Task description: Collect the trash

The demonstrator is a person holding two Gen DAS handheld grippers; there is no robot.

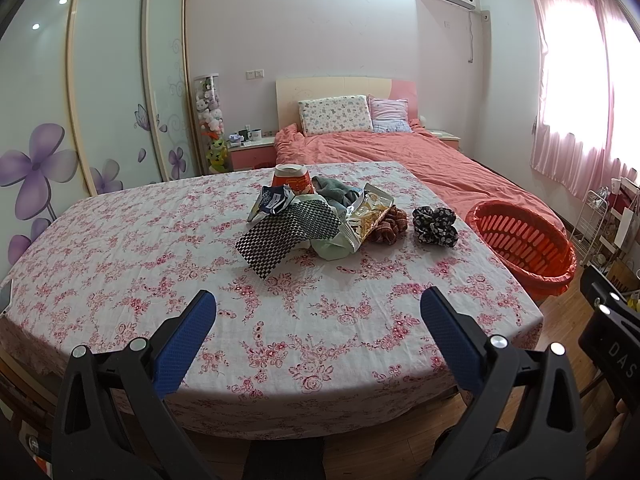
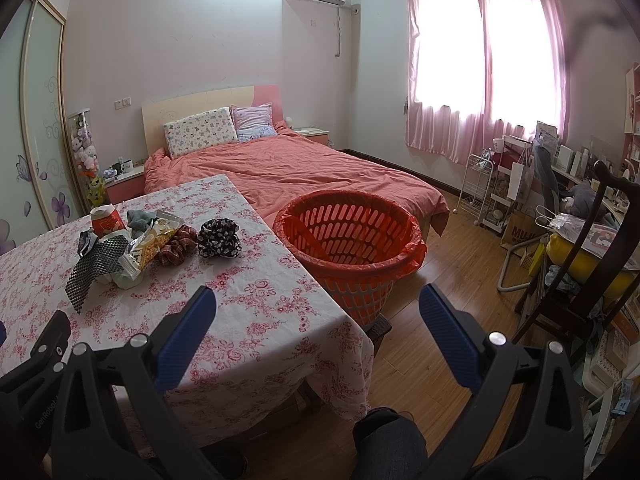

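Observation:
A pile of trash lies mid-table: a red cup (image 1: 291, 178) (image 2: 106, 219), a dark blue wrapper (image 1: 272, 200), a black checkered sheet (image 1: 286, 232) (image 2: 94, 266), a yellow snack bag (image 1: 366, 216) (image 2: 154, 246) and a pale green wrapper (image 1: 330, 249). Beside them lie a brown scrunchie (image 1: 390, 229) and a black floral scrunchie (image 1: 435, 226) (image 2: 219, 238). An orange basket (image 1: 524, 244) (image 2: 352, 240) lined with a red bag stands right of the table. My left gripper (image 1: 318, 316) is open and empty over the table's near edge. My right gripper (image 2: 316, 316) is open and empty near the table's right corner.
The table (image 1: 120, 264) has a floral cloth. A bed (image 2: 288, 168) with an orange cover stands behind it. A wardrobe (image 1: 108, 92) is at the left. A dark wooden chair (image 2: 576, 280), a white rack (image 2: 476, 184) and a cluttered desk are at the right.

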